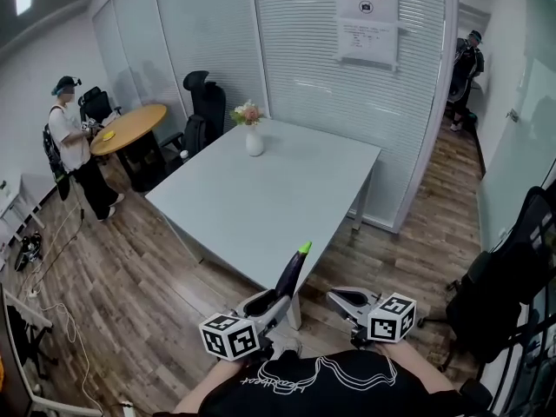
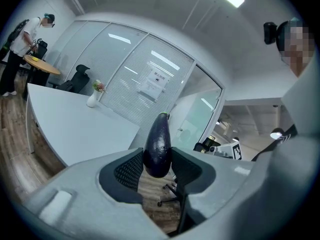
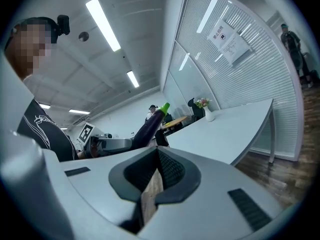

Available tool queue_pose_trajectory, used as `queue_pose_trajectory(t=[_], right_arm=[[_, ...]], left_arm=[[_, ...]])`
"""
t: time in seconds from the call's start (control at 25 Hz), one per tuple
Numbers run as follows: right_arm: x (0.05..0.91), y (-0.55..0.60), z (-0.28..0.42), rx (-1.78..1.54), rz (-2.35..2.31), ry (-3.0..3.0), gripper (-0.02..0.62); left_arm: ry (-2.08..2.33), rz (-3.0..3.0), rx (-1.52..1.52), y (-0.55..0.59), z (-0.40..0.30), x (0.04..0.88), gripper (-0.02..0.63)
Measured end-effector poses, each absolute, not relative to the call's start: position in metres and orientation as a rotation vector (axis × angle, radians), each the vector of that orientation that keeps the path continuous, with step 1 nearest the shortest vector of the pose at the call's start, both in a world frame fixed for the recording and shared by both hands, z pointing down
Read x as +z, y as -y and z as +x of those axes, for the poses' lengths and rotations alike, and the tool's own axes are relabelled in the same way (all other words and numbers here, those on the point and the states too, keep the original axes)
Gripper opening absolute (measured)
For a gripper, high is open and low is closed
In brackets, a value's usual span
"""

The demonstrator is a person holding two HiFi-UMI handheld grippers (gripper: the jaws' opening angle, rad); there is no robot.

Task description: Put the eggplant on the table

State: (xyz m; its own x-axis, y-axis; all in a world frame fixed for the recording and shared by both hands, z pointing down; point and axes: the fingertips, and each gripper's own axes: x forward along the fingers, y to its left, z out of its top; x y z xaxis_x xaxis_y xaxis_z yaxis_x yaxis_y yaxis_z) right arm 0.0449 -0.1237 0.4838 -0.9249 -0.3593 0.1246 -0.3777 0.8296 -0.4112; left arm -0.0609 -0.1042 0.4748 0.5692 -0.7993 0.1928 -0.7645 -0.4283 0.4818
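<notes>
The left gripper (image 1: 276,302) clamps the upright eggplant (image 1: 293,270) by its lower end, just short of the table (image 1: 261,189) straight ahead, while the right gripper (image 1: 346,300) is closed, empty.

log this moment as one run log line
left gripper: shut on eggplant, stem end up | right gripper: shut, empty | eggplant: not yet on table | table: ahead, holds flower vase

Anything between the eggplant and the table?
Nothing visible. The left gripper holds the eggplant short of the table, whose near end is bare; the vase of flowers stands at the far end.
</notes>
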Motion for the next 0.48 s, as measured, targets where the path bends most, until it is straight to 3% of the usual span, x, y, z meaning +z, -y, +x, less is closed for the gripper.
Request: queue_pose_trajectory(t=[0.48], right_arm=[[0.477,0.249,-0.023,0.694,0.701,2.947,0.008]], left_arm=[[1.176,2.315,-0.060,0.237,-0.129,0.469,0.183]])
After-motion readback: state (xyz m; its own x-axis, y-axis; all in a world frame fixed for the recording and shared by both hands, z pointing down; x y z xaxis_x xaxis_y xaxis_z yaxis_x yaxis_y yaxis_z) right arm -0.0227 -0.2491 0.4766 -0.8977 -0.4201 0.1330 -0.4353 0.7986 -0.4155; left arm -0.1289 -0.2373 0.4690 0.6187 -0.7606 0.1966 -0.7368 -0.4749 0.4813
